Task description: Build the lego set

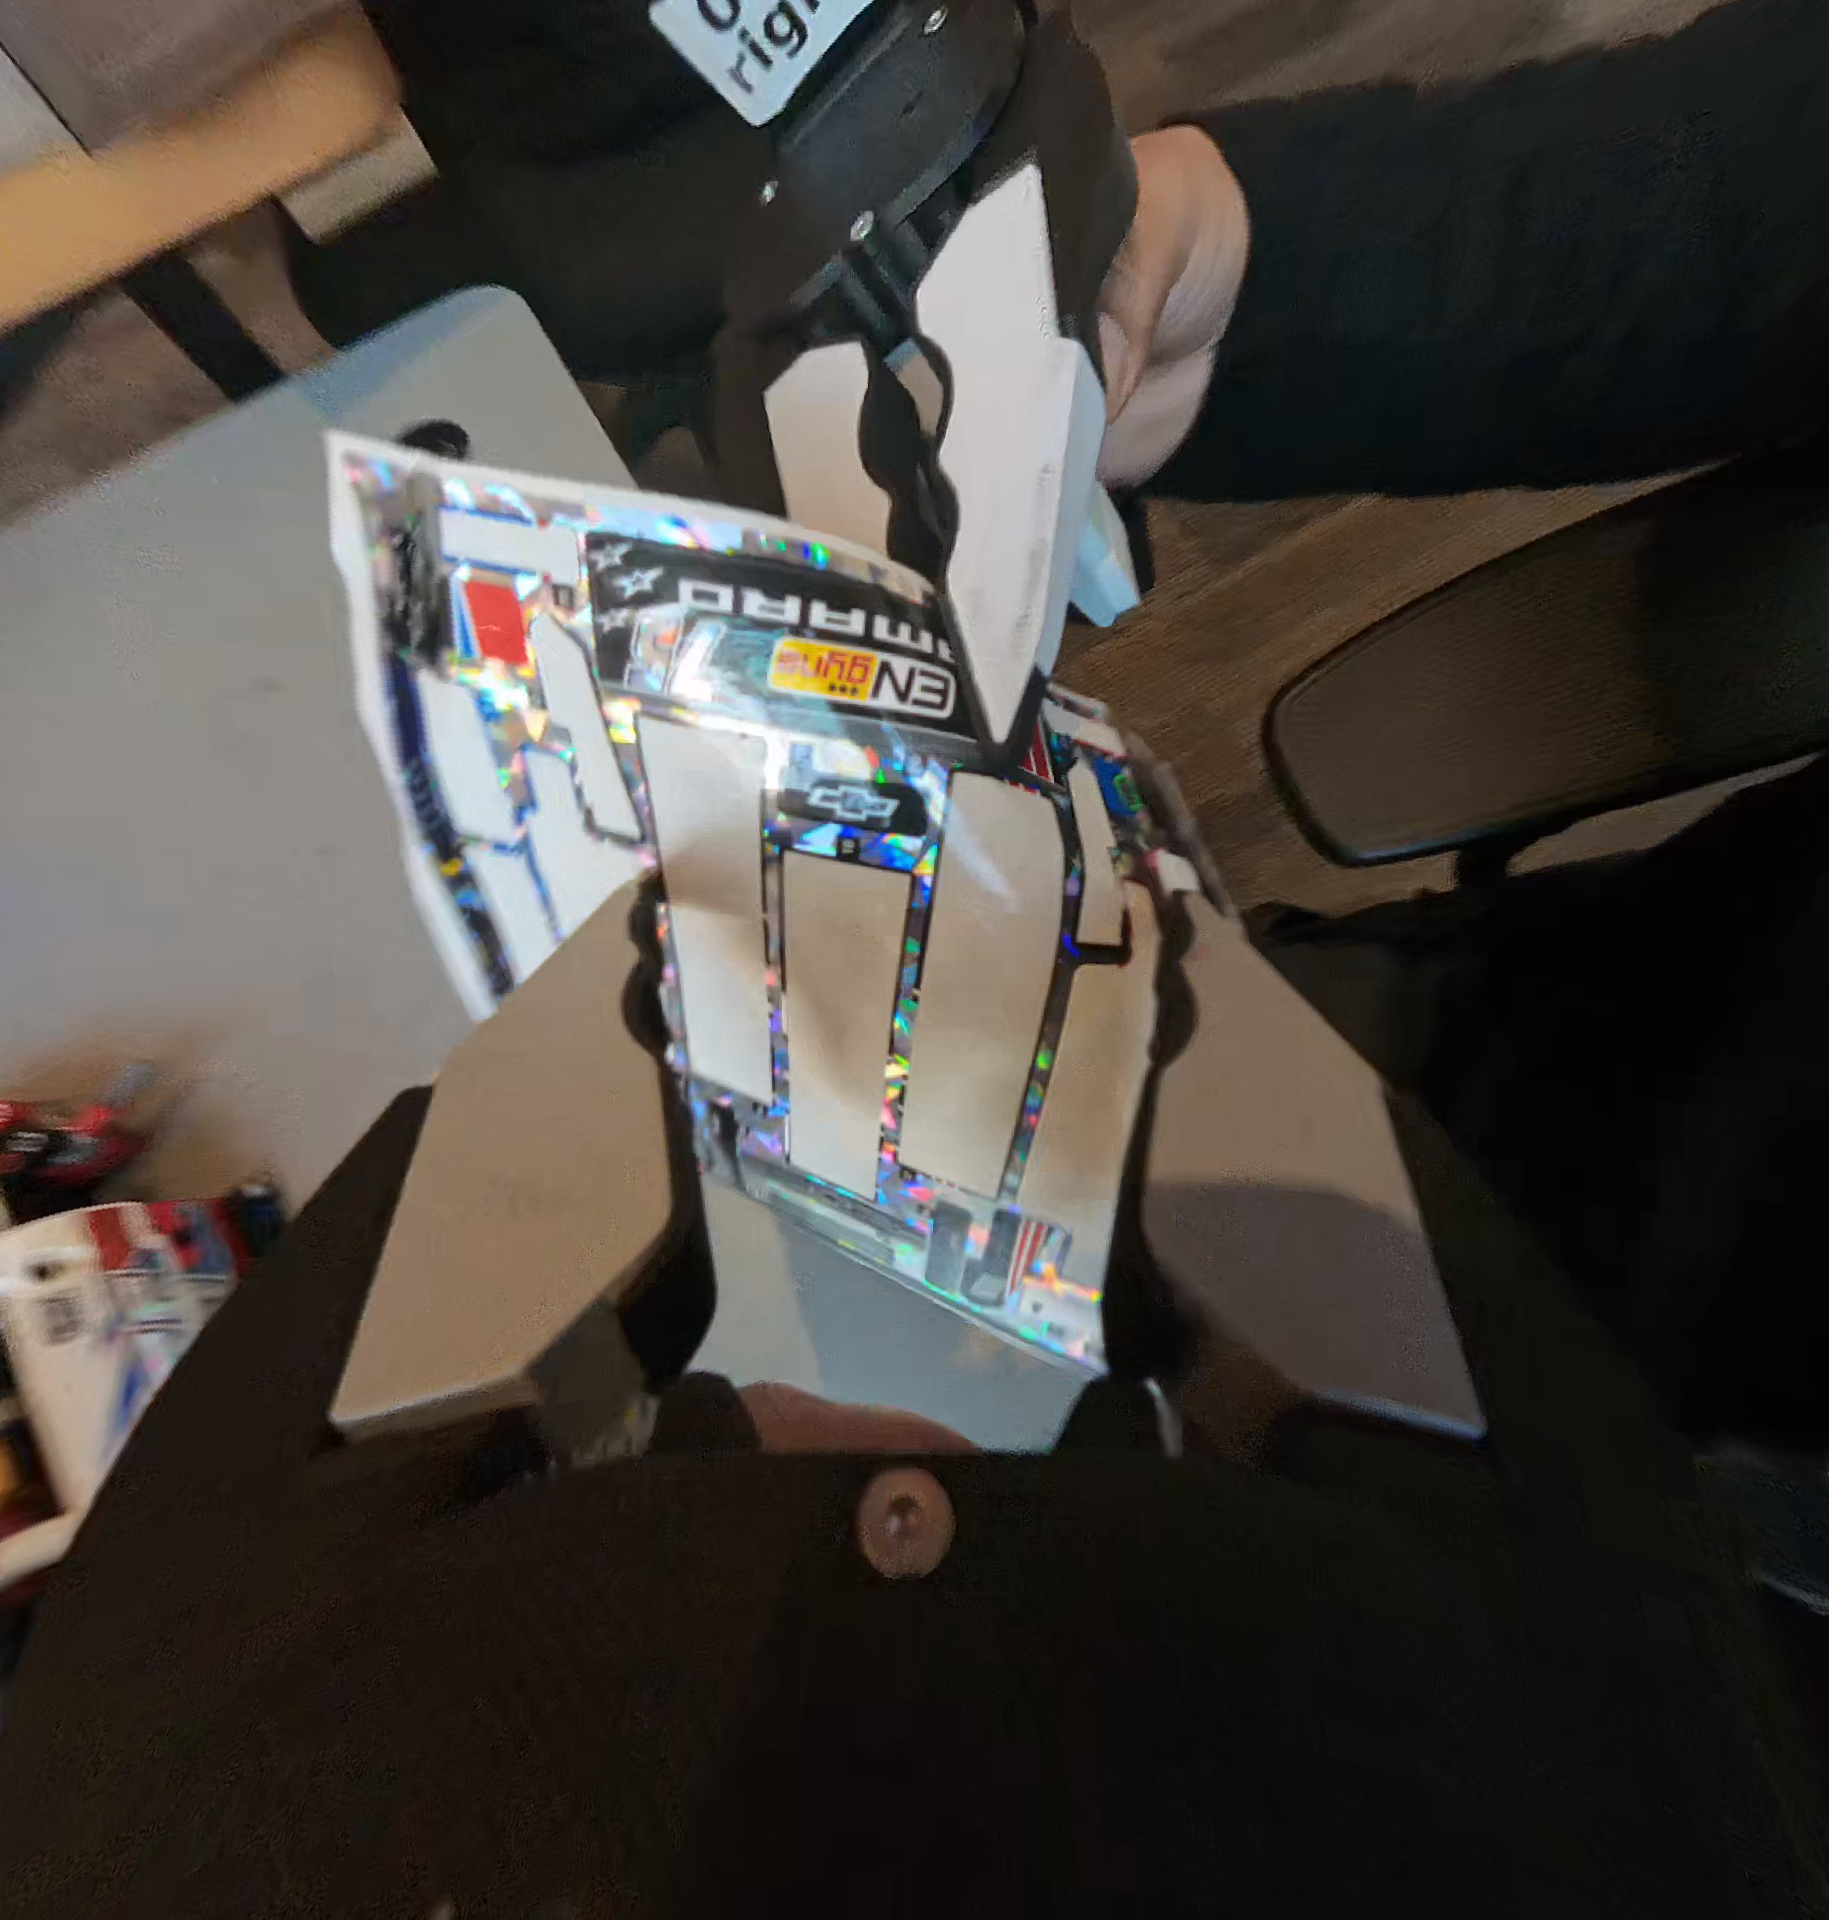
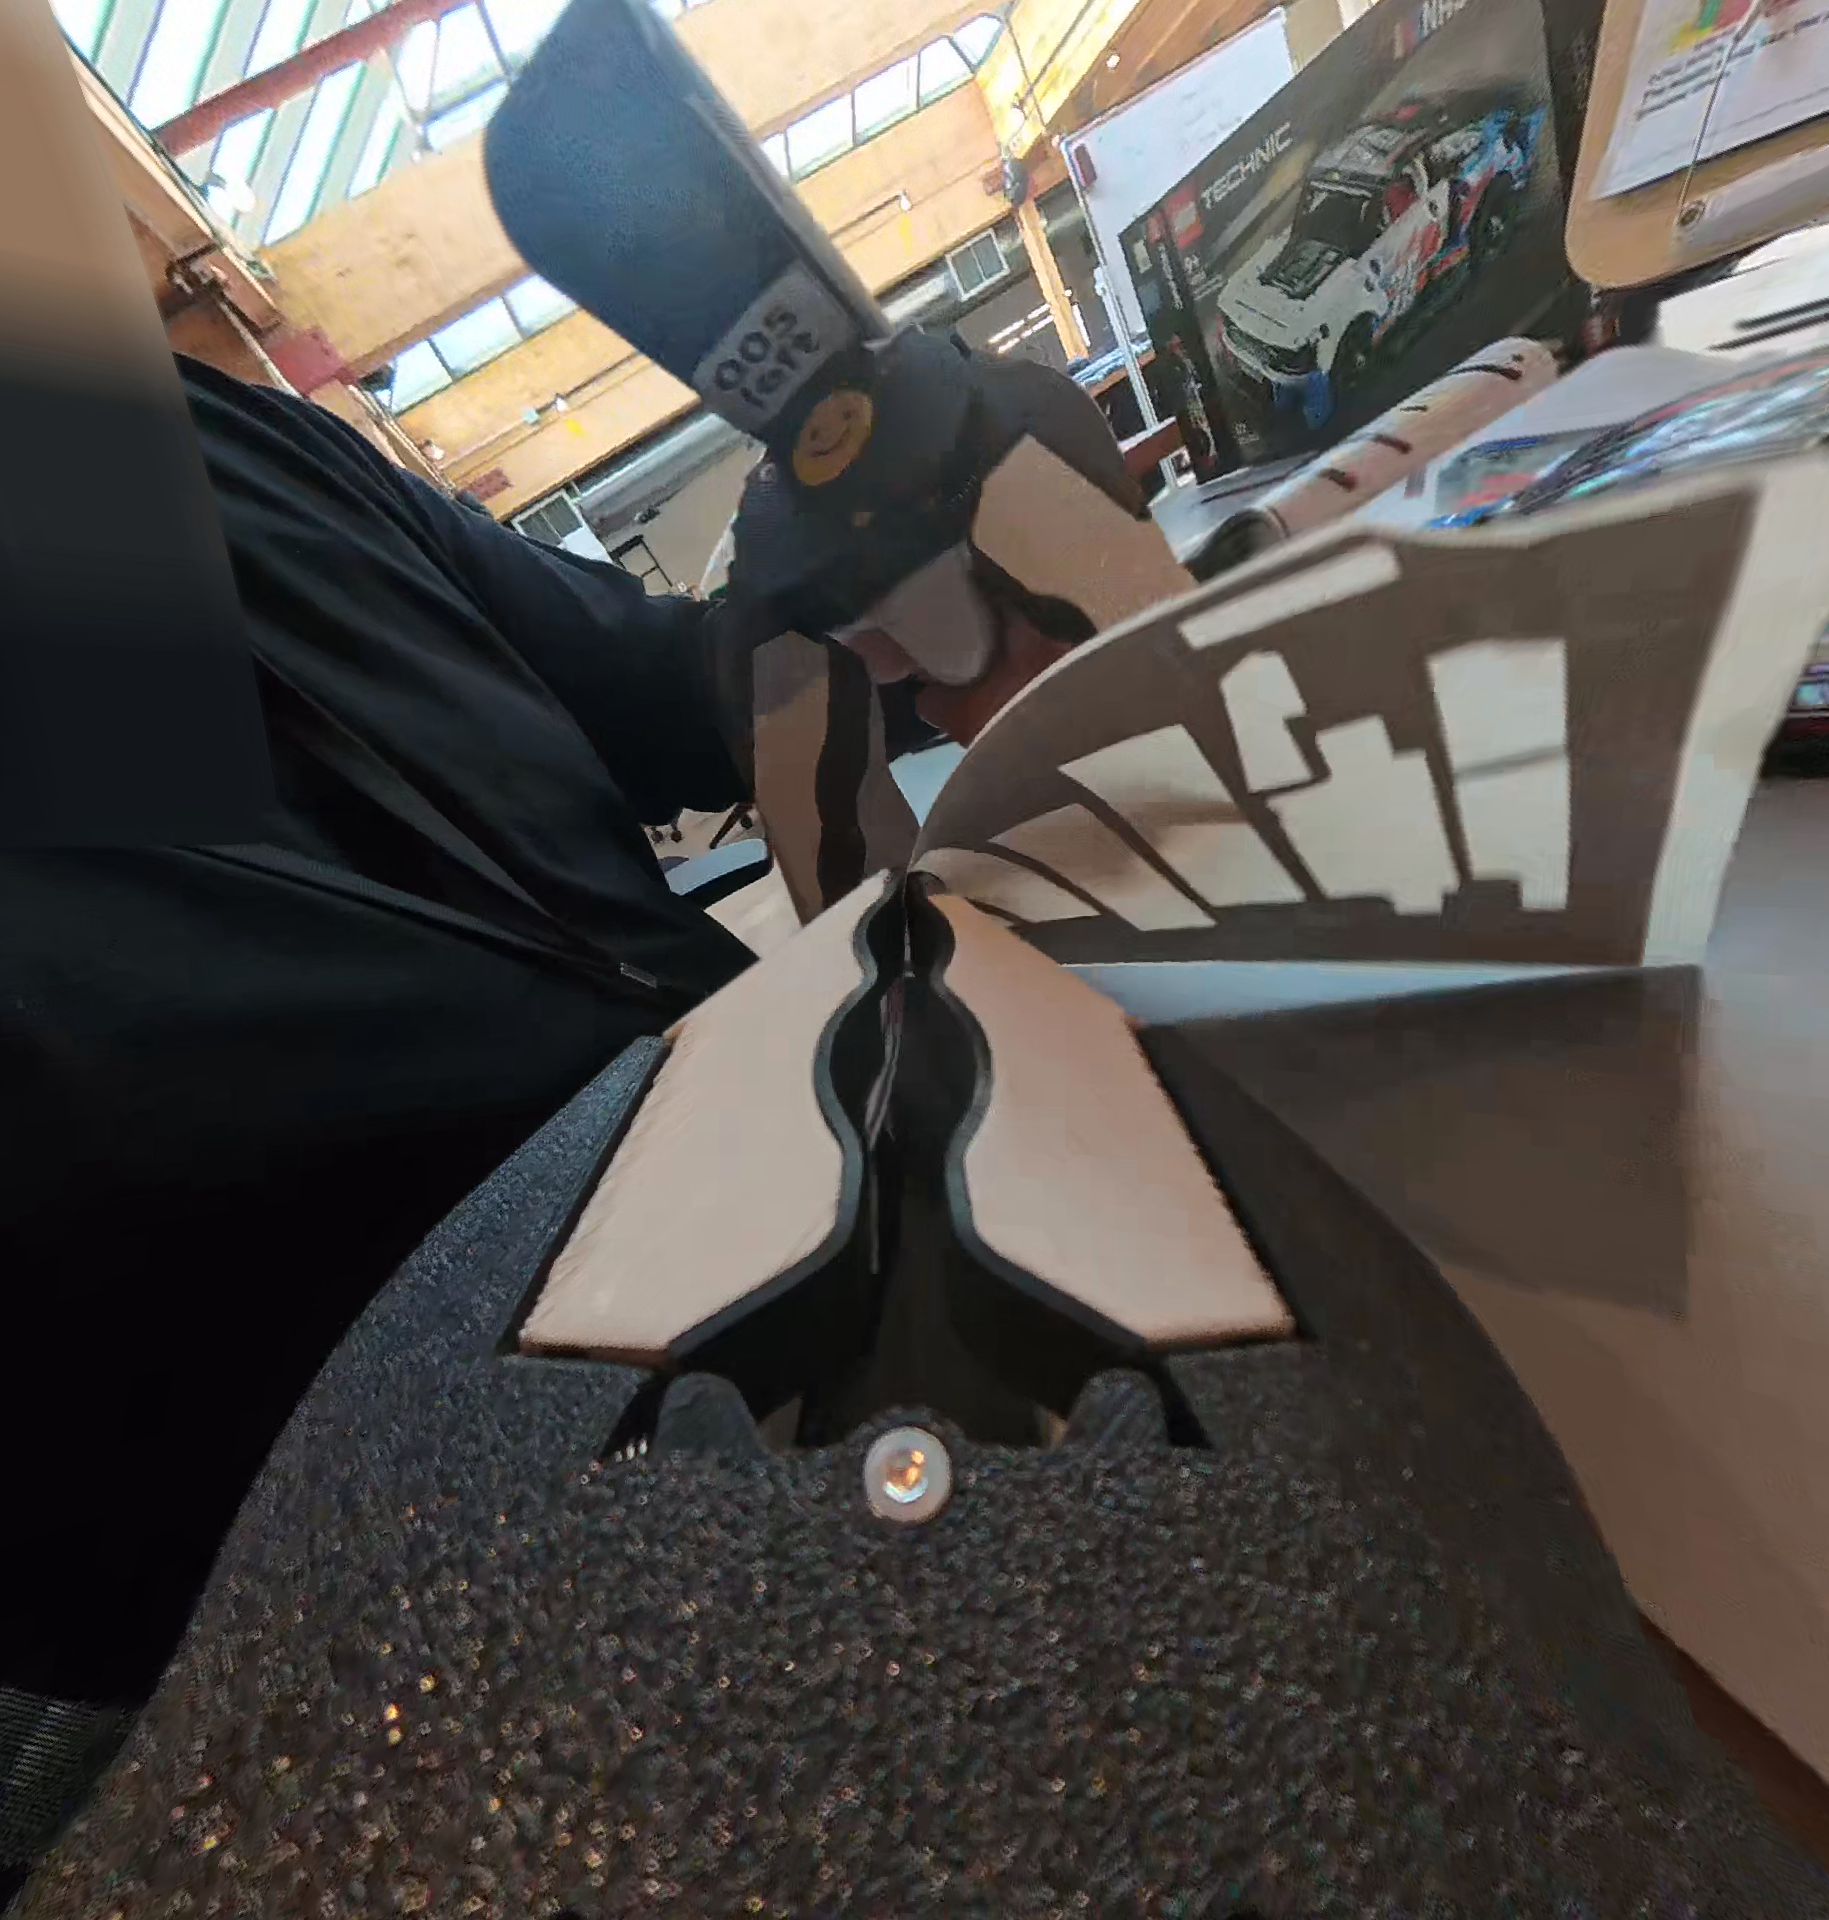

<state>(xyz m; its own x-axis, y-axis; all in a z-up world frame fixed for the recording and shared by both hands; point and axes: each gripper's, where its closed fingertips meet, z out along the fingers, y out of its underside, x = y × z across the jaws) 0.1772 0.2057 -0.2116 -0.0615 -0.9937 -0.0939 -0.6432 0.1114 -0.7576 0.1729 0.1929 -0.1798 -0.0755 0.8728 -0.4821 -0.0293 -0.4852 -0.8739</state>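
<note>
Curled holographic sticker sheet (image 1: 868, 935), many stickers gone, held above the table.

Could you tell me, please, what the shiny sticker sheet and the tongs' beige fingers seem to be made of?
The glittering holographic sticker sheet looks like thin foil-faced film on paper backing: it throws rainbow flecks and curls freely, with a plain matt back in the right wrist view. The flat beige fingers of the tongs appear to be rigid matt plastic, edged with wavy black, possibly rubber, pads.
</note>
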